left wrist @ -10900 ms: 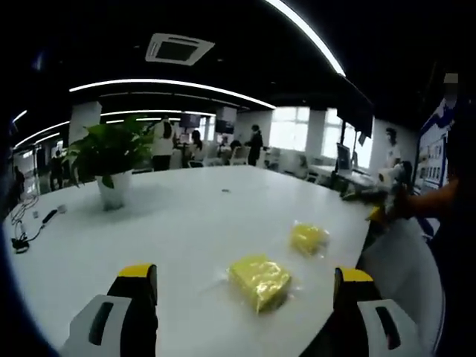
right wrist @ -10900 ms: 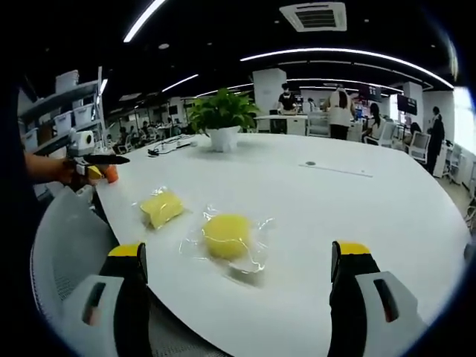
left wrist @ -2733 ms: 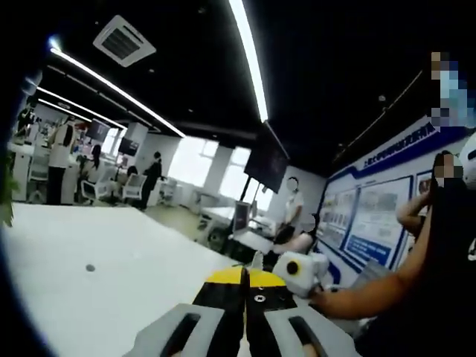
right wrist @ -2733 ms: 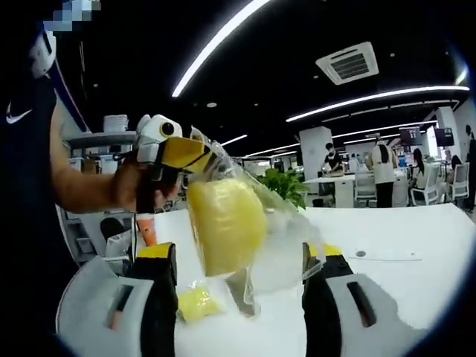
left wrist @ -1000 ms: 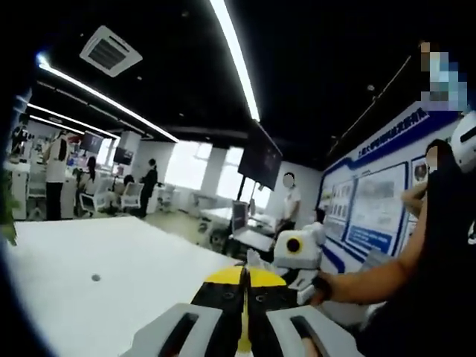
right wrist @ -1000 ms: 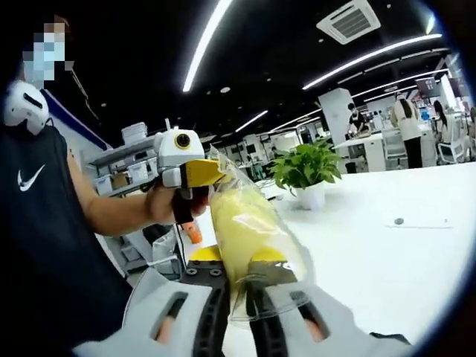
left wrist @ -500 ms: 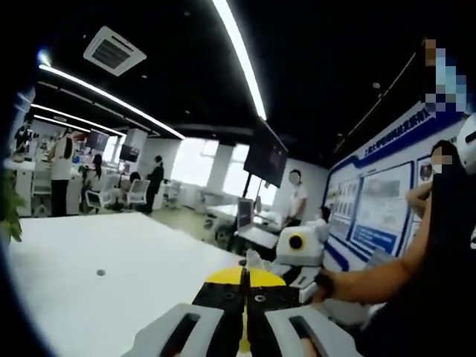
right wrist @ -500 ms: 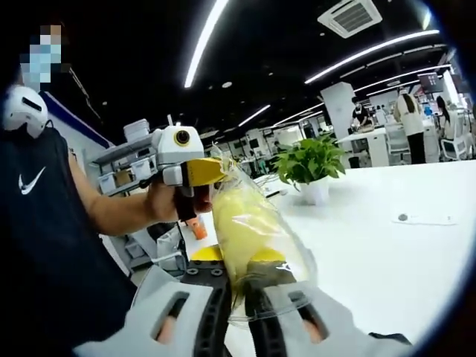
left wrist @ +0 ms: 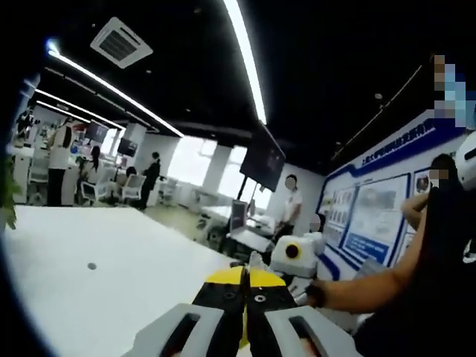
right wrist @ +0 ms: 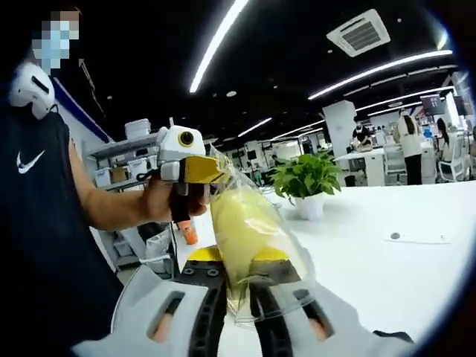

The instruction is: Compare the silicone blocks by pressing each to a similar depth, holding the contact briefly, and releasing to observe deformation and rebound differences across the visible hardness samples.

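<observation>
A long white worktop (right wrist: 387, 275) stretches away ahead of my right tool (right wrist: 239, 277), with a potted plant (right wrist: 306, 182) standing on it well beyond the tips. A person's forearm (right wrist: 111, 208) reaches in from the left side of the right gripper view, carrying my left tool (right wrist: 195, 169).

Between the two tools hangs the task's piece, a yellow silicone block (right wrist: 242, 230) sealed in a clear bag (right wrist: 286, 256). It is held up off the worktop, not resting on it. The left tool, jaws pressed together, pinches the bag's top edge just above the block; in the left gripper view that tool (left wrist: 244, 286) shows its yellow tips closed, with only a thin yellow sliver between them.

Seconds ago my right tool stood spread on either side of the hanging block. It has since drawn in, and its jaws are now squeezed onto the block's lower end through the bag; over the last half second the grip has held and only the view has swung a little. I read this as the hold phase of the press on this sample. The release and the rebound check are not yet done, and I judge the other sample is still to be tested.
</observation>
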